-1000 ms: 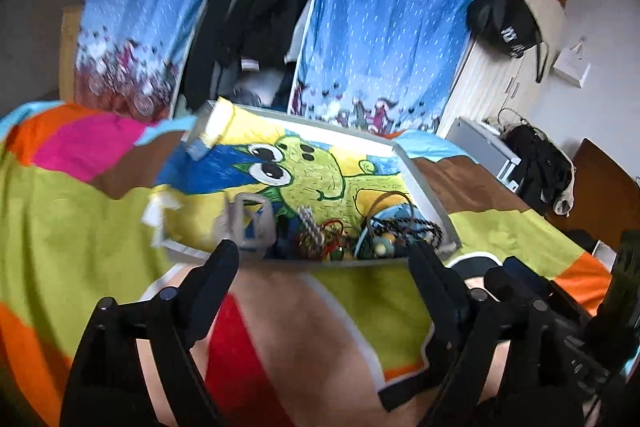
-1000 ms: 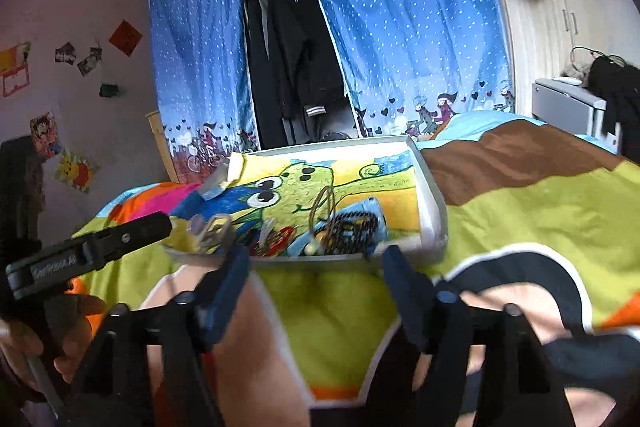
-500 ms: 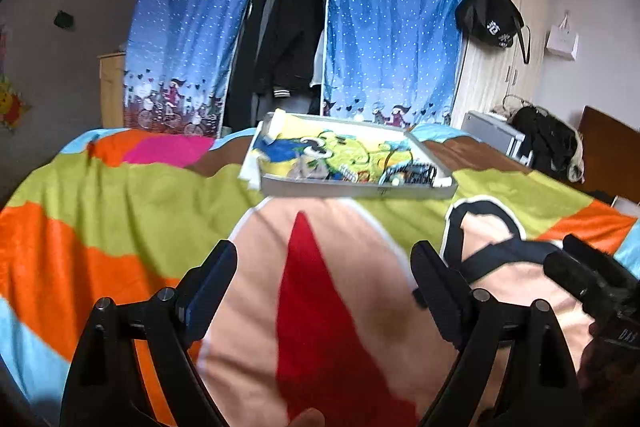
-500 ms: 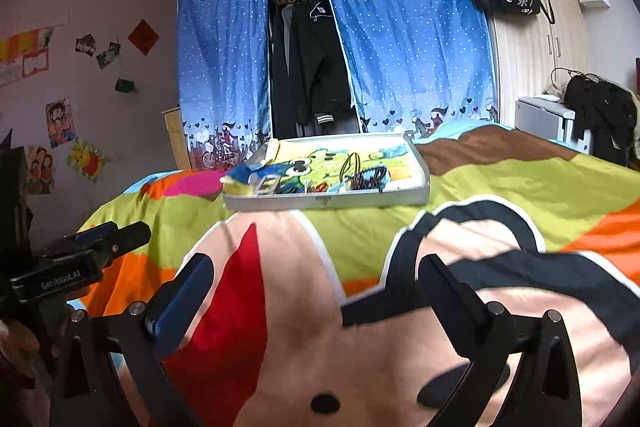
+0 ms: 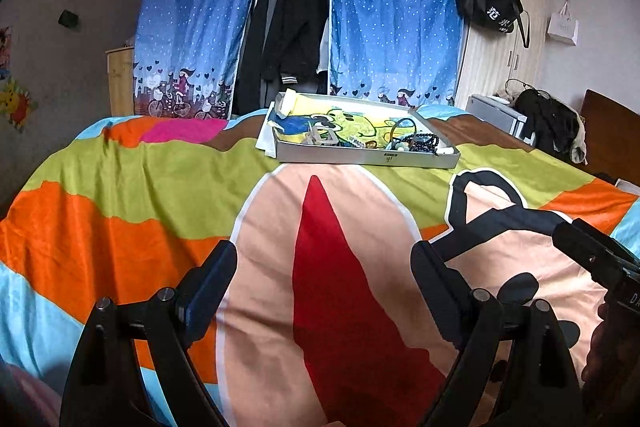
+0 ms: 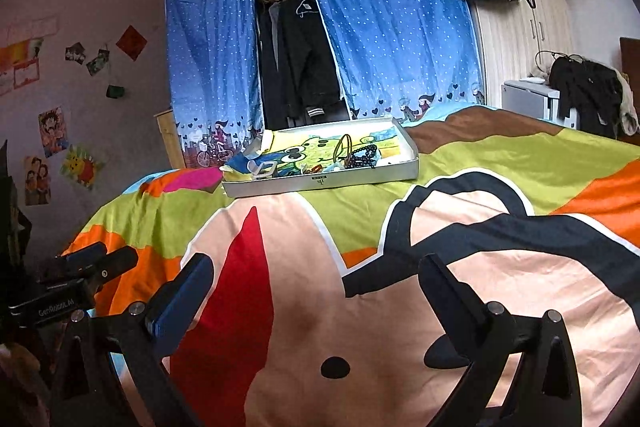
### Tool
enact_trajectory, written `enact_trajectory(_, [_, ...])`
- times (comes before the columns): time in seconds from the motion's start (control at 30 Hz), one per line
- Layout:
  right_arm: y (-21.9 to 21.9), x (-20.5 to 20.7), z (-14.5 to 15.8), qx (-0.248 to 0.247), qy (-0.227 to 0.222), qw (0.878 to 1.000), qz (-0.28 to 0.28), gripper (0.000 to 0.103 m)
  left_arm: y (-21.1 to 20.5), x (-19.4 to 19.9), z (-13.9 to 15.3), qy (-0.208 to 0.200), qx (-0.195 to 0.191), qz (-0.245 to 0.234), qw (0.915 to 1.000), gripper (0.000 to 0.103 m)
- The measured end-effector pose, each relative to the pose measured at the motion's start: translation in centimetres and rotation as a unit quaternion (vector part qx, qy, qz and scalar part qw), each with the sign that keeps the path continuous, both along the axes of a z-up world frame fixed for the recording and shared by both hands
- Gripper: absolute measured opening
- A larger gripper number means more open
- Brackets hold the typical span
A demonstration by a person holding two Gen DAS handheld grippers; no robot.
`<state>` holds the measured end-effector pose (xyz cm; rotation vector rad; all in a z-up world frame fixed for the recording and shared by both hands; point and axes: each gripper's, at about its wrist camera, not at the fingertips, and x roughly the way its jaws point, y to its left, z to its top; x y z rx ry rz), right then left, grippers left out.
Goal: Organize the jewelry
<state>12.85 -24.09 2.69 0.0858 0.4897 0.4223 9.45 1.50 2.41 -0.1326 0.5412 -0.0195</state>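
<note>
Black jaws, left: left gripper (image 5: 324, 269) spread wide, nothing between, held low over the bedspread (image 5: 168, 183).
Black jaws, right: right gripper (image 6: 316, 279) likewise spread and empty, just beside the left one.
Jewelry: dark bead strand (image 6: 362, 155), thin hoop (image 6: 345, 147) and small mixed pieces heaped at the tray's near edge, well apart from both jaw pairs, straight ahead.
Tray: shallow grey tray (image 5: 366, 158) with cartoon-print liner, resting on the bed's far side.
Beyond: blue curtains (image 5: 396, 23) flanking hung dark clothes.
</note>
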Motion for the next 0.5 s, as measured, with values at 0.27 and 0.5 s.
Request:
enact_trajectory(0.27, [0.2, 0.2, -0.6, -0.005, 0.010, 1.000, 0.000, 0.103, 0.2, 0.2, -1.1, 0.019, 0.008, 0.008, 0.9997, 0.085])
enact_trajectory(0.5, [0.3, 0.2, -1.2, -0.008, 0.019, 1.000, 0.002, 0.103, 0.3, 0.4, -2.1, 0.030, 0.012, 0.009, 0.9995, 0.085])
